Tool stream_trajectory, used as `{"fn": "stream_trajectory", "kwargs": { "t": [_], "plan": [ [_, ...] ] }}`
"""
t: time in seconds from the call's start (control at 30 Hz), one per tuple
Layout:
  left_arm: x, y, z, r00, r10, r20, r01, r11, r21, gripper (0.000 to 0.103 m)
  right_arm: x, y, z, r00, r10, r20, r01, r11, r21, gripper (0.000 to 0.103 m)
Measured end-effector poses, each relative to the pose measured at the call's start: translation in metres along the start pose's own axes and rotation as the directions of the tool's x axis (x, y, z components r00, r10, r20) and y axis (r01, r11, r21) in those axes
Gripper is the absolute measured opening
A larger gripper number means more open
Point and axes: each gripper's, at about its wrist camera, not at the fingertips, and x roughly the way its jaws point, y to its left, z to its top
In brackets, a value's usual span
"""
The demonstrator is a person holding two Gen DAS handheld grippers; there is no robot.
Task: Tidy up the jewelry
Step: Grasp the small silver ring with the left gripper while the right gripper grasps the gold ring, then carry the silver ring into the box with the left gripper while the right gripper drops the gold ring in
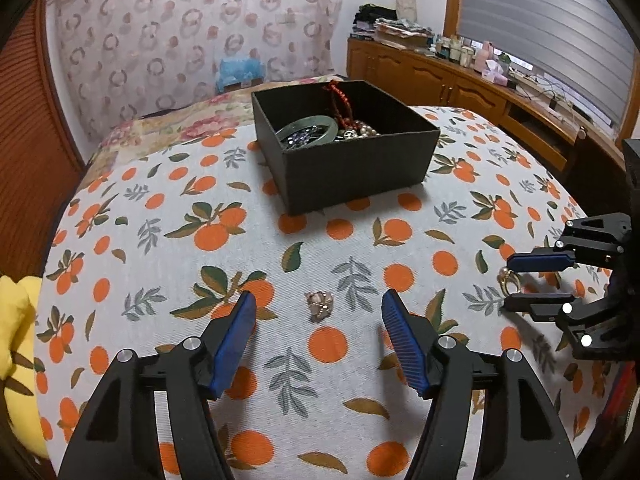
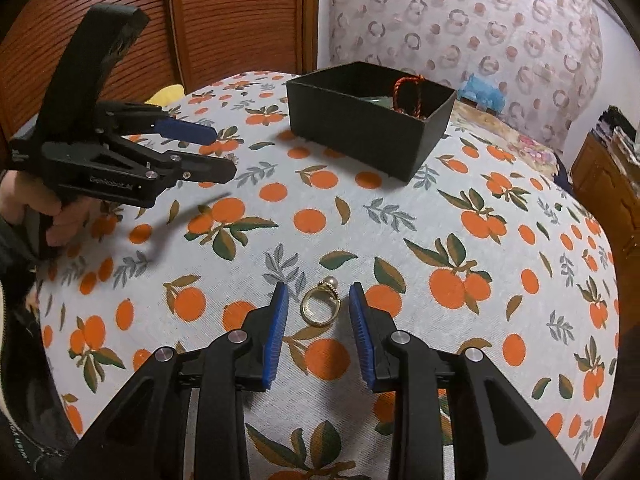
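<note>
The black box sits toward the far side of the orange-print tablecloth, with bangles and beads inside and bare cloth on all its sides. Nearer than the box, the left gripper stands wide apart, its pads clear of a small pinkish ring lying between them. The right gripper is spread around a gold pearl ring, not touching it.

Both tongs, left and right, angle downward, jaws parted.
</note>
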Motion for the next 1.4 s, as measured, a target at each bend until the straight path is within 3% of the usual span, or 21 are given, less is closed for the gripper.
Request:
{"fn": "stream_trajectory", "kwargs": {
  "t": [0.1,0.2,0.6,0.73,1.07,1.4],
  "plan": [
    [0.0,-0.003,0.001,1.0,-0.003,0.0,0.003,1.0,0.006,0.058,0.0,0.001,-0.001,1.0,-0.001,-0.002,0.001,1.0,-0.004,0.033],
    [0.004,-0.004,0.001,1.0,0.0,-0.008,0.0,1.0,0.011,0.055,0.001,-0.001,0.001,1.0,-0.005,-0.002,0.005,1.0,-0.002,0.022],
    [0.013,-0.003,0.002,1.0,0.001,-0.018,-0.001,1.0,0.006,0.037,-0.009,-0.008,0.002,0.999,-0.003,0.035,0.003,1.0,0.017,0.022],
    [0.013,-0.004,0.002,1.0,0.017,-0.018,-0.016,1.0,0.014,0.014,-0.012,-0.008,0.005,0.999,-0.005,0.047,0.004,1.0,0.018,0.022],
    [-0.002,-0.006,0.003,1.0,0.01,0.024,-0.01,1.0,0.007,0.013,-0.02,-0.011,0.02,0.997,-0.001,0.082,-0.001,1.0,0.013,0.022],
    [-0.023,0.0,0.025,0.995,0.024,0.1,-0.023,1.0,-0.01,0.013,-0.032,-0.025,0.07,0.983,0.006,0.182,-0.011,1.0,0.027,0.022]
  ]
}}
